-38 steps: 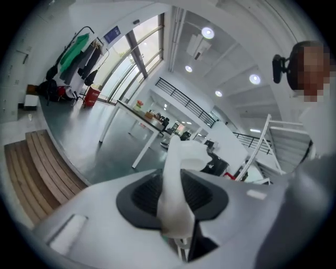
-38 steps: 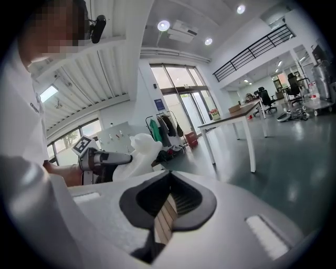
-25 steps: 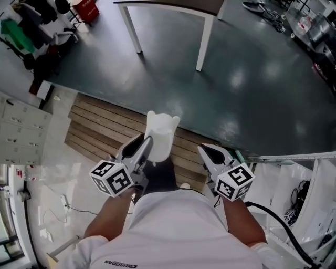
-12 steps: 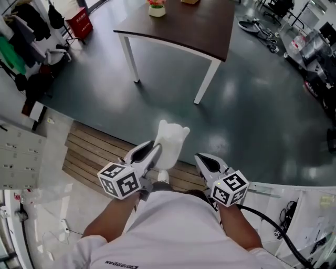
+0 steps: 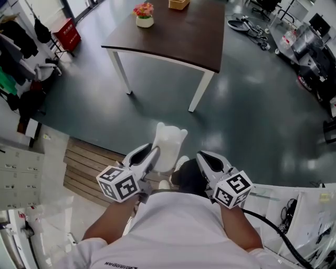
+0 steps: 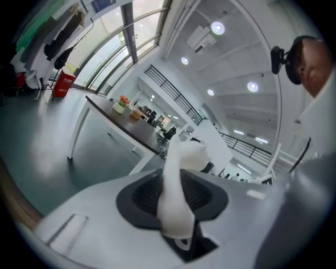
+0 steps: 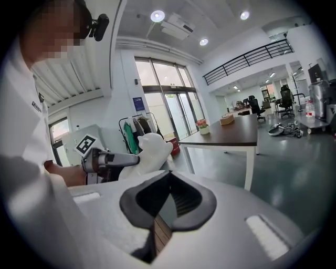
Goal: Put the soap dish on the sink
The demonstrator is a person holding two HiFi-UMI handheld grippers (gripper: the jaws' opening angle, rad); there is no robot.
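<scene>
The soap dish (image 5: 168, 144) is a white moulded piece with two bumps on its far edge. My left gripper (image 5: 153, 154) is shut on its near edge and carries it upright in the air over the dark floor. In the left gripper view the soap dish (image 6: 176, 194) stands clamped between the black pads of the left gripper (image 6: 176, 176). My right gripper (image 5: 202, 156) rides beside it at the same height, shut and empty. In the right gripper view the right gripper (image 7: 169, 177) has its tips together, and the soap dish (image 7: 150, 152) shows off to the left. No sink is in view.
A dark brown table (image 5: 173, 31) with white legs stands ahead, with a flower pot (image 5: 143, 14) on it. A wooden slatted platform (image 5: 84, 168) lies at the lower left. Clothes racks (image 5: 21, 47) line the left side. Machines and cables (image 5: 310, 47) crowd the right.
The whole view has travelled forward: the wooden platform has slid back under me and the table has come fully into sight. Both grippers keep their pose, the left still shut on the dish.
</scene>
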